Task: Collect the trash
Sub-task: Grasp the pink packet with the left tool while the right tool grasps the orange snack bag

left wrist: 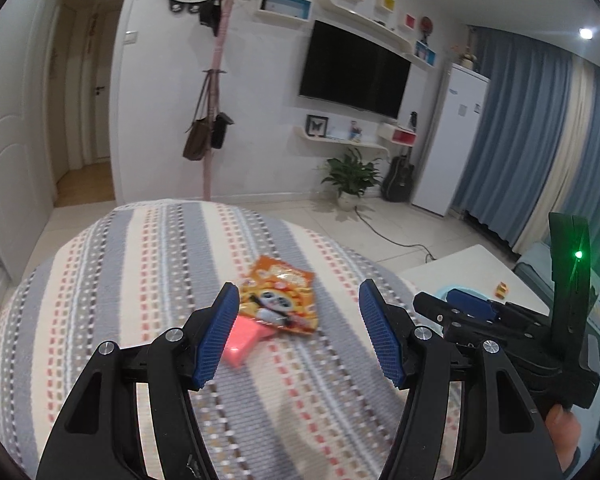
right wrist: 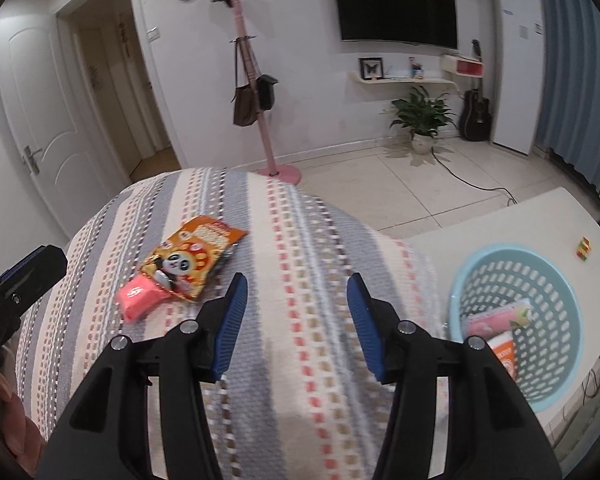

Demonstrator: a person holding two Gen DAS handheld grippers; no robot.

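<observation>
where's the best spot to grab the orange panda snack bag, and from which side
Grip the orange panda snack bag at its far top edge, coming down from above with the left gripper, which is open and nearest. The bag lies flat on the striped cloth, its near corner overlaps the pink packet, so the far end is clear.

Glossy foil snack bag (right wrist: 192, 258), woven cloth cover (right wrist: 284, 240)

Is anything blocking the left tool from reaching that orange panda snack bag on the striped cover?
Nothing visible does. The left tool is open, and the orange panda snack bag lies just ahead on the striped cover, overlapping a pink packet; only bare cloth lies between.
</observation>
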